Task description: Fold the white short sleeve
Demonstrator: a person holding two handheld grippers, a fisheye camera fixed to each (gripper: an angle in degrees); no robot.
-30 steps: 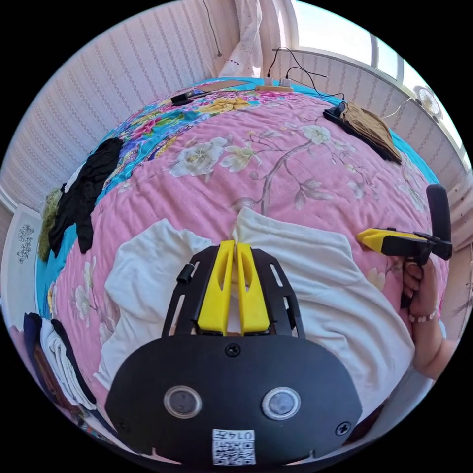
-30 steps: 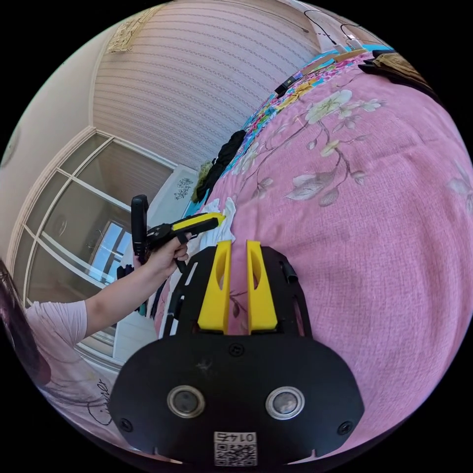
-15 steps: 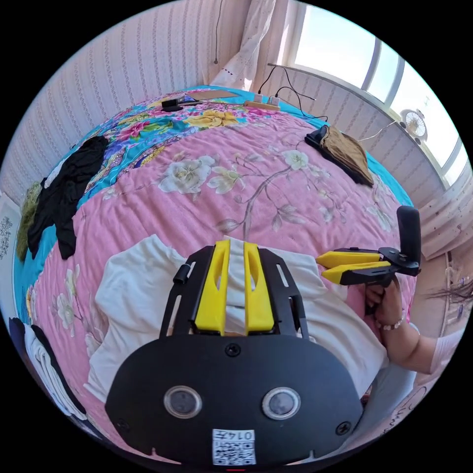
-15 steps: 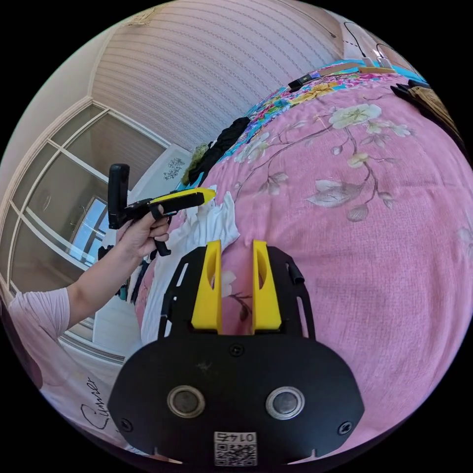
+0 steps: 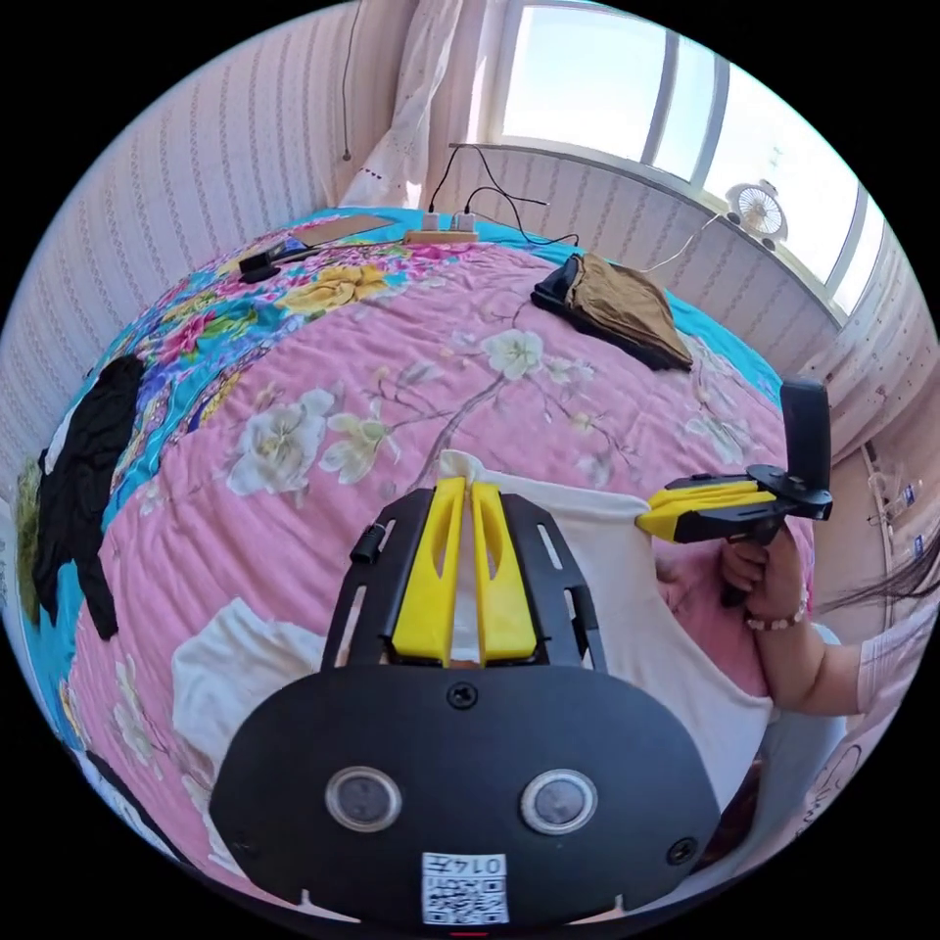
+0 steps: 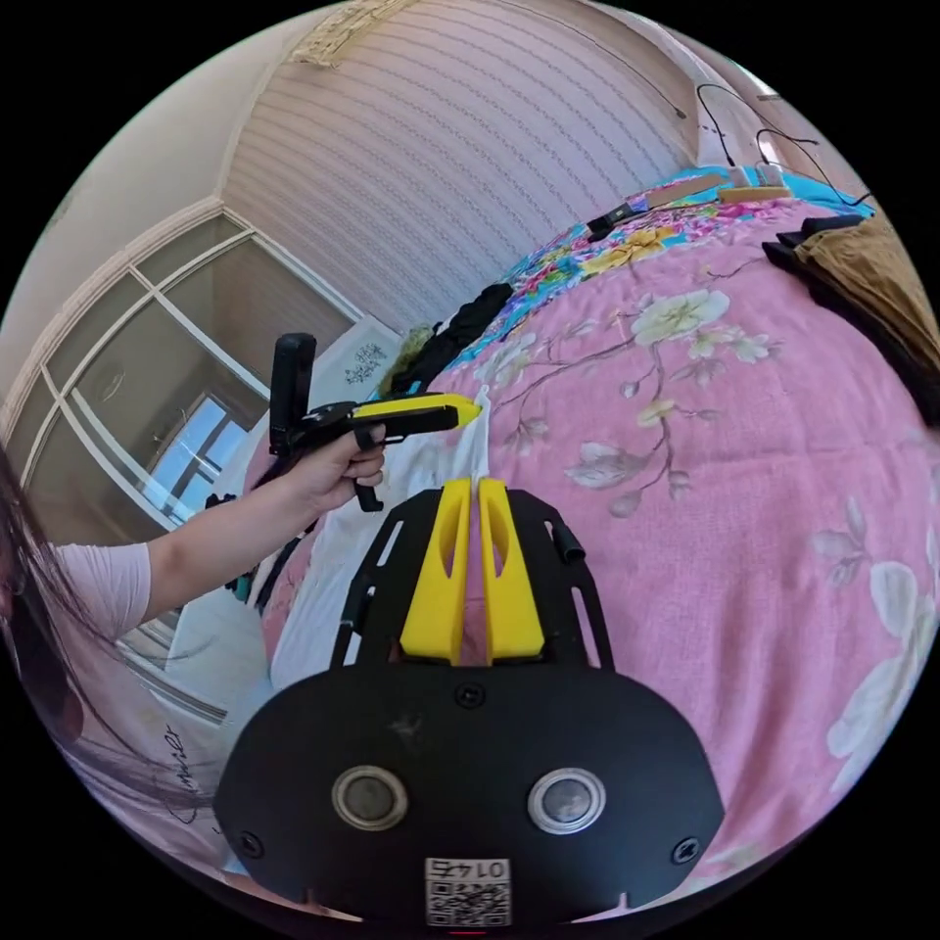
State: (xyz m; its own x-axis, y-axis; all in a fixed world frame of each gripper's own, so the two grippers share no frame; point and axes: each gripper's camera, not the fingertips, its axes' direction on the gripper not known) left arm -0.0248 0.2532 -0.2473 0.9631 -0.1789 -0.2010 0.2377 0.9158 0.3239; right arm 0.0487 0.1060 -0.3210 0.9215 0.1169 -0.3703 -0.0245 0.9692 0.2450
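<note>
White short sleeve (image 5: 627, 578) lies on the pink floral quilt (image 5: 323, 392) at the near edge of the bed, with its top edge lifted and stretched between the two grippers. Left gripper (image 5: 468, 487): jaws nearly closed, pinching the upper edge of the white fabric at their tips. Right gripper (image 5: 654, 509), seen from the left gripper view: jaws together on the garment's far corner, held by the person's right hand (image 5: 769, 578). In the right gripper view its own jaws (image 6: 477, 487) are almost touching, with white cloth caught at the tips, and the left gripper appears there (image 6: 468, 412) with its tip on the same white edge. Change from half a second ago: both pairs of jaws were spread then and now are closed on the fabric; the right gripper was clear of the shirt then, now on its corner; the edge between them now runs taut. Count: one white short sleeve, two grippers, one black garment (image 5: 78, 480) near the bed's left edge, one folded brown garment (image 5: 622, 304) lying on a dark one toward the window side, one power strip (image 5: 441, 235) with cables at the bed's far end, one small fan (image 5: 759, 208) on the windowsill.
</note>
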